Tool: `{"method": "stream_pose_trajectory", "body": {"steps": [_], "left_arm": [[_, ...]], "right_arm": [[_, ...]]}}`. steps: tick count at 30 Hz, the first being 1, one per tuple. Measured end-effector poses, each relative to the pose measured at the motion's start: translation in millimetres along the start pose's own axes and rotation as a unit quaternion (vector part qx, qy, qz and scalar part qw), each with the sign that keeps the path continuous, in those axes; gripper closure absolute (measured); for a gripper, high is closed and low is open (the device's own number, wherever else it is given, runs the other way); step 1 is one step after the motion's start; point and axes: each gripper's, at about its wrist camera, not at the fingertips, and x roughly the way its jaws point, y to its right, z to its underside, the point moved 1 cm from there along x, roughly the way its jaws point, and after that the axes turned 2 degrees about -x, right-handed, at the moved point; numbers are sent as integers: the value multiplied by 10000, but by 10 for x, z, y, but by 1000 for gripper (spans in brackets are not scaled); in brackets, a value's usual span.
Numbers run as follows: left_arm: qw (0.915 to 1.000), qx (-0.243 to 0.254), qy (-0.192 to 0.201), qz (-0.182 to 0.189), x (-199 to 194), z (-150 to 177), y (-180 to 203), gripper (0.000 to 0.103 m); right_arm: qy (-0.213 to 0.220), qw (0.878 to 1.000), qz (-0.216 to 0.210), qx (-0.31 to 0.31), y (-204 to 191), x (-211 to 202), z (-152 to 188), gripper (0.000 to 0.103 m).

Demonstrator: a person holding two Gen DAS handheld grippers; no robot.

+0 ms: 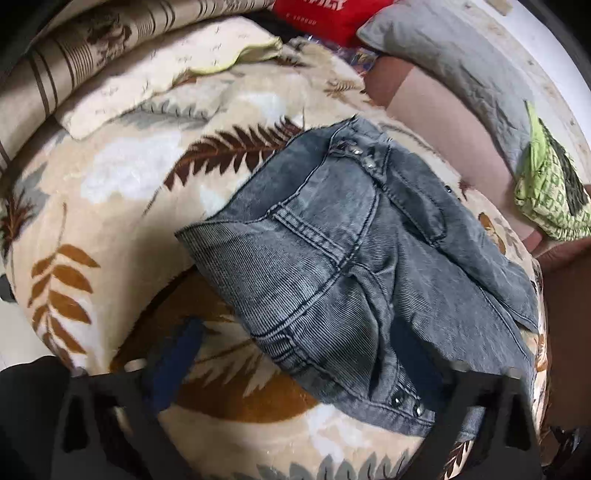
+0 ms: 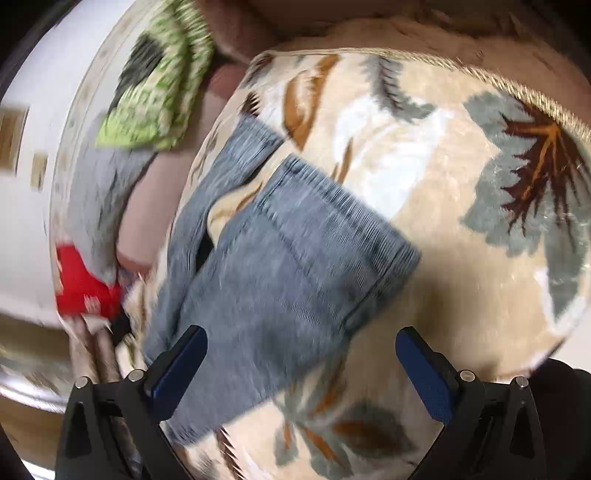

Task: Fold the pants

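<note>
The grey-blue denim pants (image 1: pixel 351 266) lie on a cream blanket with a leaf print (image 1: pixel 122 177). In the left wrist view I see the waist and seat part, with small studs at the pocket corners. My left gripper (image 1: pixel 295 373) is open just above the near edge of the pants; its right finger is blurred over the denim. In the right wrist view the pants (image 2: pixel 280 280) lie folded, a leg cuff pointing right. My right gripper (image 2: pixel 301 365) is open above the near part of the fabric and holds nothing. This view is motion-blurred.
A grey pillow (image 1: pixel 454 62), a red item (image 1: pixel 317 14), a green patterned cloth (image 1: pixel 550 184) and folded striped bedding (image 1: pixel 92 48) lie at the back of the bed. The blanket's corded edge (image 2: pixel 517 85) runs past the pants on the right.
</note>
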Motion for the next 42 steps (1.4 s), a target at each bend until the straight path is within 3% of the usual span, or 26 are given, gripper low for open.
{"method": "stream_pose_trajectory", "body": {"steps": [1, 2, 4, 6, 7, 9, 12, 14, 18, 20, 22, 23, 24, 25, 26, 27, 29, 33, 35, 37, 38, 39, 40, 42], "left_arm": [[9999, -9, -85, -78, 32, -1, 3, 52], [9997, -4, -86, -248, 51, -28, 0, 61], [9998, -121, -94, -141, 52, -69, -27, 67], [9995, -244, -157, -92, 54, -99, -59, 72], [9995, -265, -175, -85, 57, -113, -69, 79], [9994, -280, -209, -72, 53, -138, -72, 83], [9998, -167, -4, -124, -43, -151, -18, 86], [9992, -135, 341, -131, -249, -128, 17, 87], [9949, -22, 1009, -20, -808, 115, 83, 87], [9959, 120, 888, -116, -793, 245, 78, 85], [9982, 78, 494, -327, -576, 357, -36, 80], [9987, 69, 324, -399, -472, 353, -66, 79], [9988, 2, 148, -473, -398, 351, -131, 79], [9988, -124, 121, -452, -397, 373, -184, 70], [9987, -233, 196, -418, -444, 351, -223, 61], [9980, -213, 387, -442, -530, 321, -217, 60], [9946, 20, 811, -640, -727, 263, -119, 54], [9889, 510, 1356, -316, -958, 154, 225, 42], [9891, 725, 1272, -122, -845, 118, 355, 42], [9920, 872, 907, -111, -557, 127, 419, 38], [9941, 930, 507, -241, -312, 145, 422, 38], [9933, 1047, -135, -469, 0, 165, 411, 38], [9896, 1225, -428, -617, 173, 173, 410, 38], [9878, 1432, -21, -607, 25, 113, 497, 39]], "right_arm": [[-2, 9998, -37, 217, 63, 33, -65, 3], [12, 9994, -39, 352, 100, 53, -88, 9], [105, 9989, -45, 447, 131, 63, -151, 19], [114, 9990, 30, 431, 126, 81, -235, 52], [83, 9990, 102, 416, 129, 105, -257, 60], [41, 9991, 242, 350, 167, 145, -297, 79], [33, 9991, 418, -14, 102, 131, -348, 91], [140, 9980, 483, -373, -26, 53, -370, 93], [506, 9922, 581, -982, -297, -250, -364, 93], [572, 9874, 823, -1222, -287, -342, -328, 92], [123, 9850, 1180, -1256, -137, -171, -337, 88], [-74, 9849, 1336, -1095, 0, -94, -334, 75], [-183, 9846, 1442, -971, 118, -61, -328, 69], [-132, 9867, 1297, -972, 142, -99, -328, 66], [-52, 9864, 1305, -994, 128, -176, -328, 46], [170, 9838, 1439, -1052, 85, -304, -333, 31], [628, 9803, 1401, -1246, -44, -551, -339, 31], [846, 9819, 629, -1575, -344, -778, -331, 26], [585, 9838, 242, -1678, -379, -654, -284, 26], [74, 9886, 320, -1471, -227, -313, -301, 26], [-263, 9892, 612, -1305, -87, -120, -303, 27], [-527, 9901, 712, -1092, 59, 24, -315, 28], [-413, 9916, 630, -1051, 29, -48, -345, 29], [-393, 9912, 584, -1121, -127, -160, -439, 28]]}}
